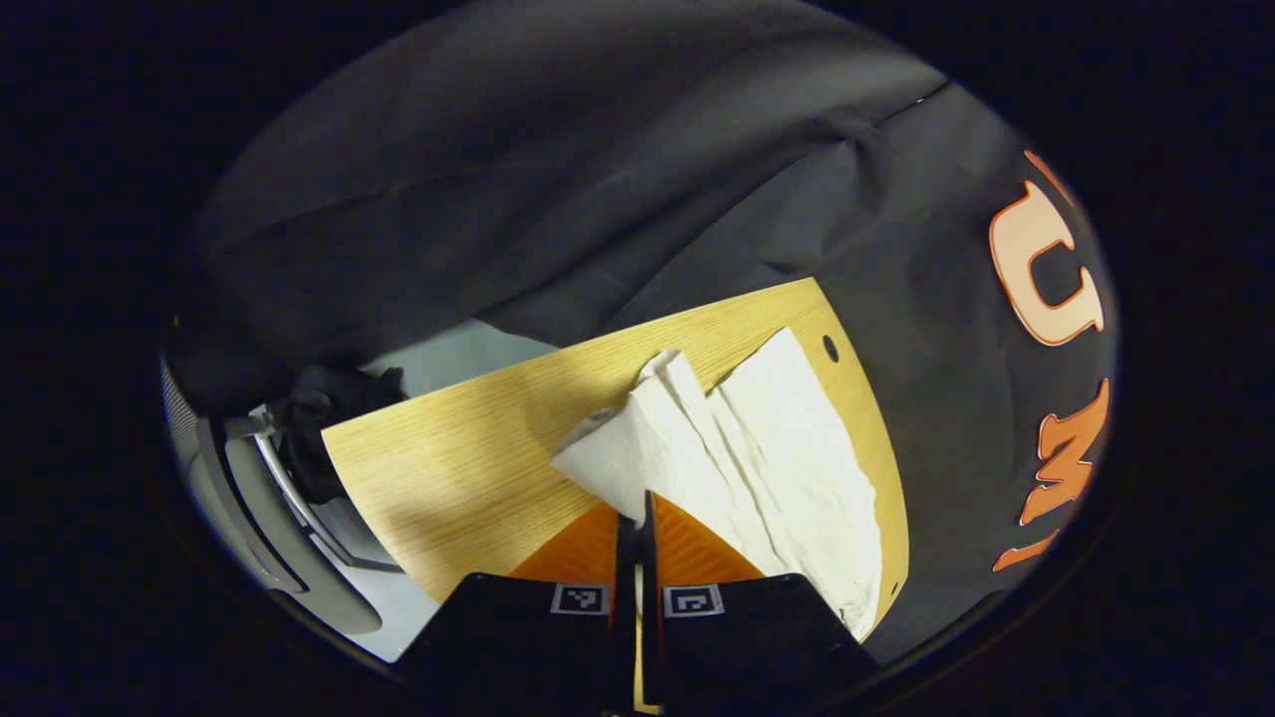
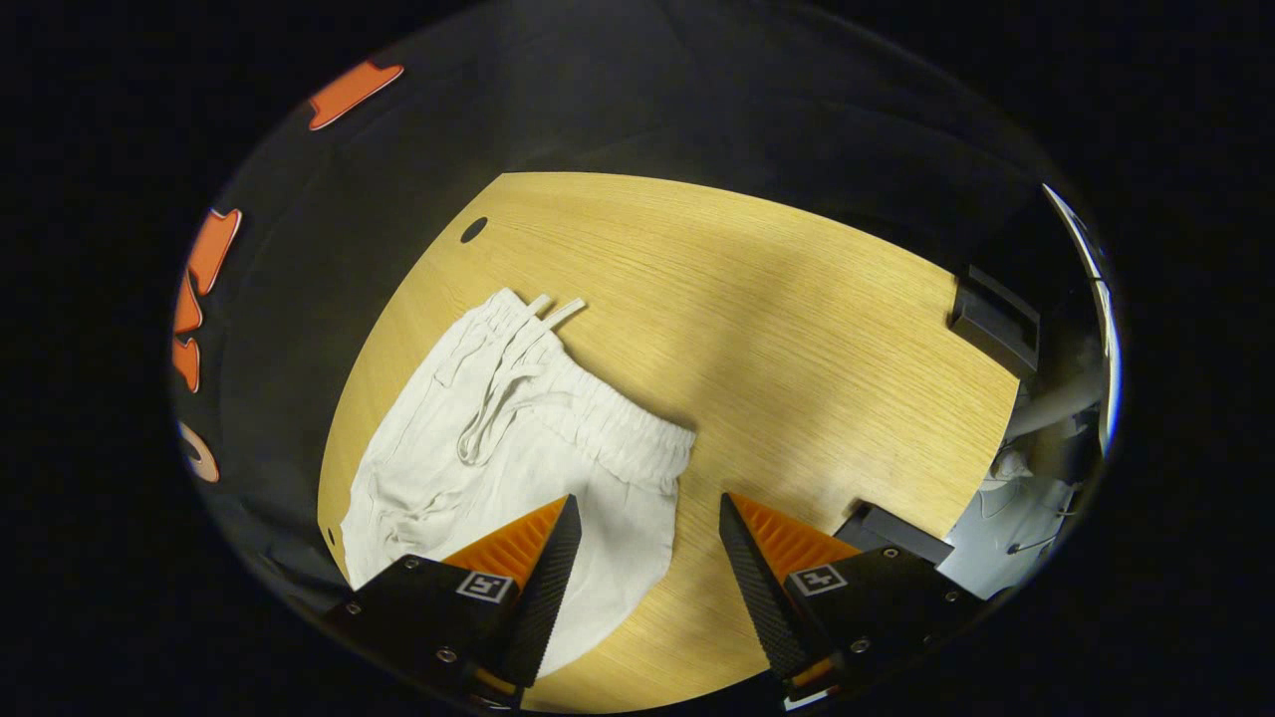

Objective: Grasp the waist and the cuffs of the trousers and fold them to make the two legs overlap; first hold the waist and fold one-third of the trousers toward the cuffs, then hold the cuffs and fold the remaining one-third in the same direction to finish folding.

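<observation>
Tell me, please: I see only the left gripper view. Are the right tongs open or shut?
Observer: Open. The right tongs hang over the trousers and grip nothing.
Operator: Which part of the trousers is near them?
Observer: The waist end. The elastic waistband lies flat on the table, just ahead of the tips.
Operator: Is the drawstring tucked in?
Observer: No. The drawstring lies loose on top of the cloth.

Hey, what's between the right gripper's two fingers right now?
In the right gripper view, the open right gripper frames the trousers' edge and bare wooden table; nothing is gripped.
</observation>
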Action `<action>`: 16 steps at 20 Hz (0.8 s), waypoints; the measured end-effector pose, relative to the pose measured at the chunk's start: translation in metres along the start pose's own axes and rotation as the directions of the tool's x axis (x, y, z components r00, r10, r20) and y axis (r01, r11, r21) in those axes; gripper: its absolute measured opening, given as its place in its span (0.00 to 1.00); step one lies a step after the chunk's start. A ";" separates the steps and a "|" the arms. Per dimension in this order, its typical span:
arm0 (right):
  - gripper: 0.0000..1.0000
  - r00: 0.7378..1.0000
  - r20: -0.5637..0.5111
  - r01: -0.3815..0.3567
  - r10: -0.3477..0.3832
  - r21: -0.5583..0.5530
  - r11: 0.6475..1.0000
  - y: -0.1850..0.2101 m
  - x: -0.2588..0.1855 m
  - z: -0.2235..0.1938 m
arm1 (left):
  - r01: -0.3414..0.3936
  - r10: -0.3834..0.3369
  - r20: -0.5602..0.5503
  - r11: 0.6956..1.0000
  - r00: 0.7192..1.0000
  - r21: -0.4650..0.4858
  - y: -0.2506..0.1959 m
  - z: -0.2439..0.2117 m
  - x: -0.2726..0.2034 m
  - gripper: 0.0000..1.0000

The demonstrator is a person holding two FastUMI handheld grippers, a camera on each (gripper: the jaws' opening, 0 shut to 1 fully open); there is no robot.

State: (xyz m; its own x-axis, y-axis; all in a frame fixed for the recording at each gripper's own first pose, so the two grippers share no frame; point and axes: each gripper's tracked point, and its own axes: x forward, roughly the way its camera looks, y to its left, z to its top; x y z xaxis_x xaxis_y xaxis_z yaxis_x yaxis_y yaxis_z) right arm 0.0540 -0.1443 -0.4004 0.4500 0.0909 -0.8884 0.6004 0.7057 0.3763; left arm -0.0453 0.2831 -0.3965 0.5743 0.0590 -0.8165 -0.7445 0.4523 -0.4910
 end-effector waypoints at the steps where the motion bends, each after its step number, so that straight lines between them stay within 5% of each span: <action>1: 0.84 1.000 0.001 0.004 -0.004 0.007 1.000 0.001 0.004 0.002 | 0.010 -0.010 0.012 1.000 1.000 0.008 -0.007 0.006 -0.006 0.06; 3: 0.78 1.000 0.010 0.022 -0.022 0.012 1.000 0.001 0.012 0.007 | 0.027 -0.027 0.025 0.999 0.999 0.024 -0.020 0.013 -0.014 0.06; 4: 0.62 0.999 0.006 0.037 -0.037 0.016 0.999 -0.001 0.016 0.006 | 0.034 -0.035 0.031 0.999 0.999 0.039 -0.026 0.016 -0.016 0.06; 5: 0.68 0.999 -0.005 0.042 -0.042 0.031 0.999 -0.001 0.020 0.005 | 0.034 -0.035 0.035 0.998 0.999 0.052 -0.031 0.019 -0.019 0.06; 8: 0.53 0.999 -0.004 0.033 -0.033 0.103 0.994 0.001 0.027 0.009 | 0.041 -0.043 0.033 0.997 0.999 0.069 -0.043 0.018 -0.024 0.06; 12: 0.14 0.999 0.019 -0.039 0.035 0.207 0.978 0.009 0.017 0.017 | 0.044 -0.047 0.032 0.996 0.998 0.075 -0.046 0.021 -0.026 0.06; 16: 0.08 0.996 0.033 -0.091 0.085 0.257 0.962 0.022 -0.004 0.033 | 0.017 -0.021 0.052 0.996 0.998 0.085 -0.053 0.032 -0.019 0.07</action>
State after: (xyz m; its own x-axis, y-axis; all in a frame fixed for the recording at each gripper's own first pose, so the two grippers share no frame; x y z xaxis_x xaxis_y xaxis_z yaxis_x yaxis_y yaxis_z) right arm 0.0871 -0.1519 -0.3803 0.5212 0.1275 -0.8439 0.7065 0.4904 0.5104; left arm -0.0057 0.2867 -0.3446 0.6071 0.0955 -0.7889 -0.7029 0.5275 -0.4771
